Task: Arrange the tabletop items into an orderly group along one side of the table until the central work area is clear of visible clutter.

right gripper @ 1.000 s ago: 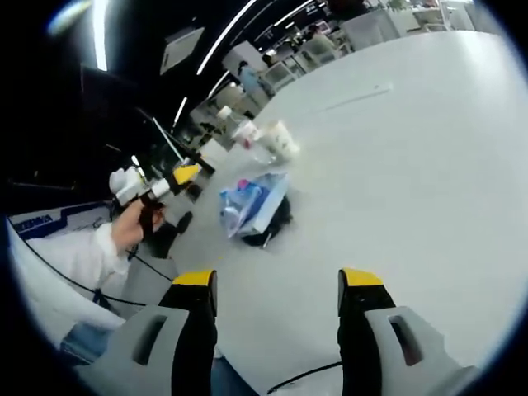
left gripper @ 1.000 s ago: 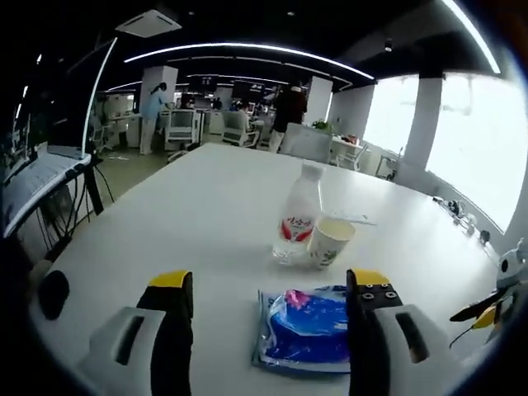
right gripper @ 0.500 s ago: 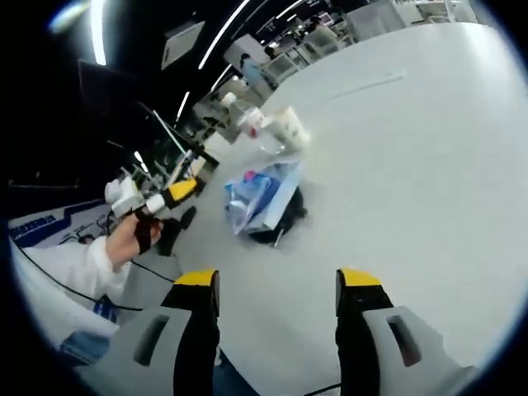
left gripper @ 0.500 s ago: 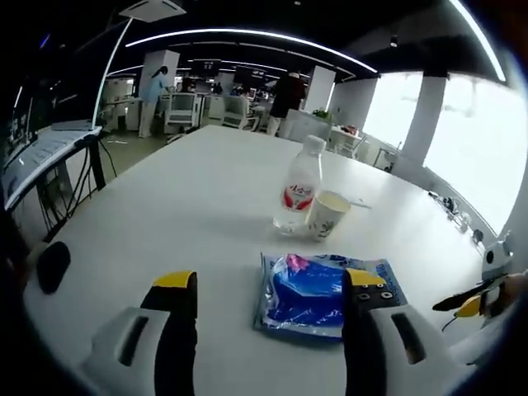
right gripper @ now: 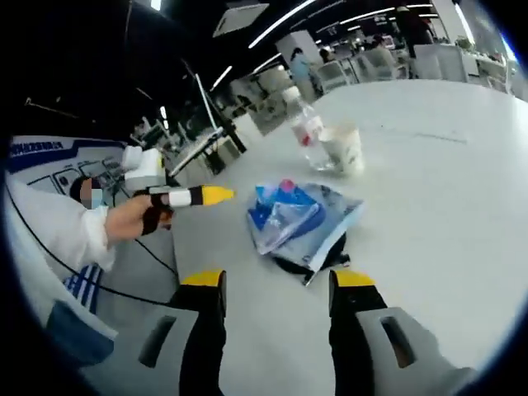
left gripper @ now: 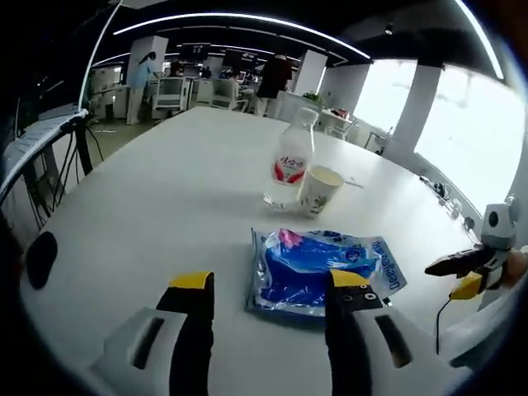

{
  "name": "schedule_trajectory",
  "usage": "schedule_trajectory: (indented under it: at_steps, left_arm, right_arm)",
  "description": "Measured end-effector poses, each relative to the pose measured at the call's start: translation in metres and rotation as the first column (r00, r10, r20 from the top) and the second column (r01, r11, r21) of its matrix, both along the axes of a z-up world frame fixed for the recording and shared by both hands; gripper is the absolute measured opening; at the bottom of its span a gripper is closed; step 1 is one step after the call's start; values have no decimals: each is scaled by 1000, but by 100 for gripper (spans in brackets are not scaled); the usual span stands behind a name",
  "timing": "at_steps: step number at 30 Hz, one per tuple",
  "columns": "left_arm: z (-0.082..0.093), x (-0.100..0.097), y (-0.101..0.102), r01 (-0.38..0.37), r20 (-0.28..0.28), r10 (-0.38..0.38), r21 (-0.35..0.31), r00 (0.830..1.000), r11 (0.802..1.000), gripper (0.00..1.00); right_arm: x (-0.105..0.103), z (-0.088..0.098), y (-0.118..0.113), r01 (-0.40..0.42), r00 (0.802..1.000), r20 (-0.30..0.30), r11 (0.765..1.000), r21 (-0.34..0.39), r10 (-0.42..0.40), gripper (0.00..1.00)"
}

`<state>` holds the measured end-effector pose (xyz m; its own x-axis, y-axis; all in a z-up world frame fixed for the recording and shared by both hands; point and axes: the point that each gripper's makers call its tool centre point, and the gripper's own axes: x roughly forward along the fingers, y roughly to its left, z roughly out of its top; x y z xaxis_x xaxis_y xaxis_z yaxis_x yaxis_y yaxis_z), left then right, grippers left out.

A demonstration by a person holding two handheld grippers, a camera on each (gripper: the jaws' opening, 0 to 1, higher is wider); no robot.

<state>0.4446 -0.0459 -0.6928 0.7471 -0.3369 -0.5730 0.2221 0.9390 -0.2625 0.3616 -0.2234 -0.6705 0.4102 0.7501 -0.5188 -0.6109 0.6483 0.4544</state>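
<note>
In the left gripper view we found the lower edge of the blue plastic packet (left gripper: 318, 271) cut off behind our left gripper (left gripper: 268, 285), whose right yellow-tipped jaw overlapped the packet's near corner; the jaws stood wide apart with nothing between them. What the packet held we could not make out beyond crumpled blue material and a pink patch at its upper left, and the print along its right edge was too small to read. In the right gripper view the same packet (right gripper: 299, 219) sat at the centre of the frame with a dark shape poking out from under its lower edge, which we could not identify. The paper cup (left gripper: 318, 190) stood upright just above the packet, its mouth open towards us, but we could not tell whether anything was in it. Touching or just beside its left stood the clear water bottle (left gripper: 286, 169) with a red label and a white cap; its liquid level was hard to judge. Both appeared again in the upper middle of the right gripper view, the cup (right gripper: 344, 148) to the right of the bottle (right gripper: 307, 129). A dark rounded object (left gripper: 40, 258) lay at the table's (left gripper: 165, 190) left edge, blurred by the lens. Our right gripper (right gripper: 276, 280) hovered over bare table below the packet, jaws wide and empty; it also entered the right edge of the left gripper view.
</note>
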Motion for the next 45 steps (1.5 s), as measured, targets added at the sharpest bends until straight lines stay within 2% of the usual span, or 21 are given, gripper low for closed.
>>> schedule_trajectory:
  at_steps: [4,10,13,17,18,25,28,32,35,36,38,41,43,45]
  left_arm:
    - [-8,5,-5,9,-17,-10,-6,1000,1000,48]
    - [-19,6,-12,56,-42,-55,40,998,998,39]
    - [-23,7,-10,65,-48,-62,68,997,996,37]
    - [-26,12,-8,69,-47,-66,78,997,995,34]
    - [-28,13,-8,71,-49,-67,79,997,994,34]
    - [-39,15,-9,58,-72,-51,88,996,994,24]
    - [-41,15,-10,48,-78,-40,110,996,993,19]
    - [-42,16,-11,44,-81,-33,136,996,990,11]
    - [-45,14,-8,26,-96,-12,143,995,989,7]
    - [-45,13,-7,20,-98,-5,151,995,988,5]
    - [-44,12,-5,10,-91,4,156,996,988,1]
    - [-38,10,-6,-12,-83,22,121,996,993,0]
    - [-35,8,-8,-17,-80,26,113,996,993,0]
    - [-31,6,-8,-23,-75,31,106,997,994,0]
  right_arm:
    - [8,3,18,-34,999,4,999,-1,34,46]
    - [28,3,35,-39,999,15,999,-7,39,42]
    - [41,-3,30,5,1000,17,999,-37,-4,39]
    - [51,-11,22,70,997,-31,997,-26,-70,39]
    - [53,-13,23,58,998,-33,998,-28,-59,38]
    - [56,-18,48,2,998,-57,1000,-25,-4,39]
    - [52,-30,62,-19,997,-72,998,-58,14,38]
    - [53,-47,66,-11,995,-95,992,-129,-1,35]
    - [59,-52,62,23,993,-108,989,-149,-39,28]
    - [60,-53,61,29,993,-110,988,-150,-46,23]
    - [63,-53,58,43,992,-113,988,-147,-60,21]
    - [65,-52,51,61,990,-114,987,-152,-79,17]
    - [65,-47,49,73,989,-117,990,-119,-87,2]
    - [66,-42,45,100,986,-121,990,-102,-112,1]
